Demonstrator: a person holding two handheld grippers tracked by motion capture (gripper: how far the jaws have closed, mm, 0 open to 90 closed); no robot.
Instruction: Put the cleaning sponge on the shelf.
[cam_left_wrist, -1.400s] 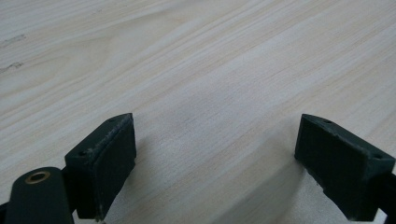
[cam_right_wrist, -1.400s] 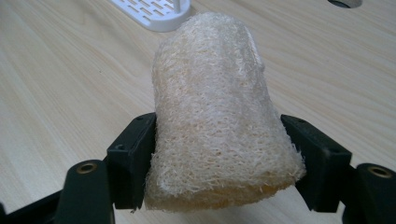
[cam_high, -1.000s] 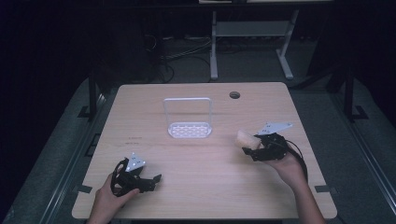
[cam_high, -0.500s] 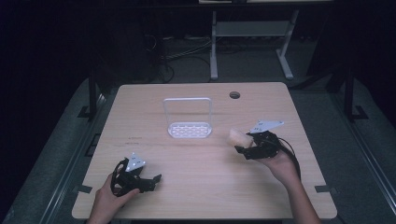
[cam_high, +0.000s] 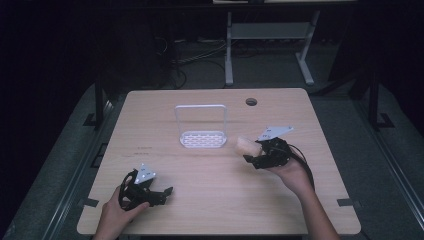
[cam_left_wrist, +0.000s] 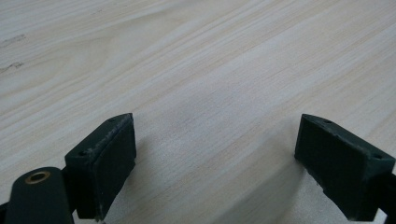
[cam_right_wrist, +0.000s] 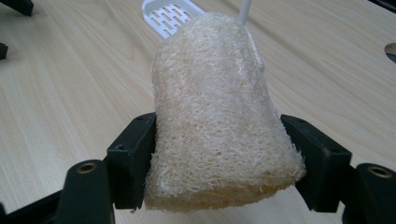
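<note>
Right claw (cam_right_wrist: 219, 158): 2 jaws clamped on 1 pale loofah sponge (cam_right_wrist: 215, 112), held above the surface (cam_high: 210, 200) just right of the white rack (cam_high: 201, 127); left claw (cam_left_wrist: 219, 163): jaws wide apart, empty, well left-front of the rack.

A: Where's the high view?
B: Above the near edge, facing forward and down on the table (cam_high: 200, 170)
A: The gripper views?
B: Close along their jaws; the right also catches the rack (cam_right_wrist: 170, 16)
</note>
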